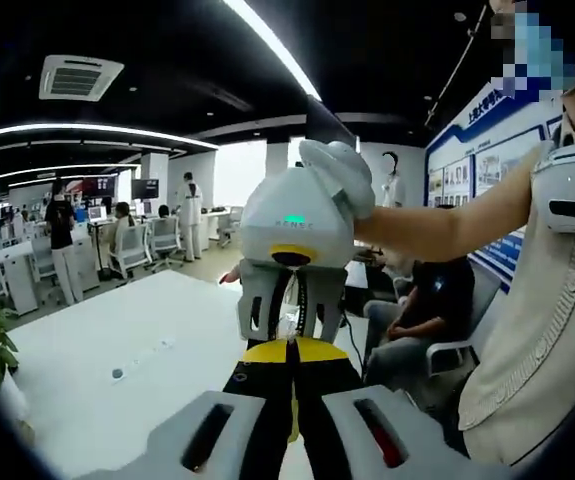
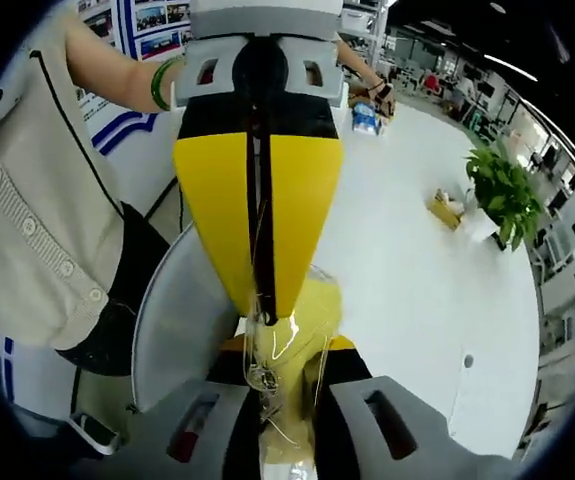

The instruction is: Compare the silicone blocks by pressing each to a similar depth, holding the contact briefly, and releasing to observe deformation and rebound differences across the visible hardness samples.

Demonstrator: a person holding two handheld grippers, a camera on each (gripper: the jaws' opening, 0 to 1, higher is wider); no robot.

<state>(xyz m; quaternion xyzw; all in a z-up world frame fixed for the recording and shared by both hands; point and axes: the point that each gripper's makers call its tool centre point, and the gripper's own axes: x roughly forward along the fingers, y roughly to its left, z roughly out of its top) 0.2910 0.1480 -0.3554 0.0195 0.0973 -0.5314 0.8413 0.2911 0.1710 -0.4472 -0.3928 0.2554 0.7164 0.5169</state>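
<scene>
A translucent yellowish silicone piece (image 2: pixel 317 300) hangs in the air between the two grippers, which face each other tip to tip. In the right gripper view, my right gripper (image 2: pixel 285 365) has its black fingers closed on the piece's sides. The left gripper (image 2: pixel 265 312) comes down from above with its yellow jaws pressed together on the piece's clear edge. In the left gripper view, my left gripper (image 1: pixel 292 350) meets the right gripper (image 1: pixel 289 315), a white housing held by a gloved hand. The clear piece (image 1: pixel 289 328) is mostly hidden between them.
A white table (image 1: pixel 117 340) lies to the side below the grippers, with a potted plant (image 2: pixel 502 190), a small box (image 2: pixel 447 208) and blue packets (image 2: pixel 365 118) on it. The person's torso (image 2: pixel 27 230) is close by. A seated person (image 1: pixel 427 300) is behind.
</scene>
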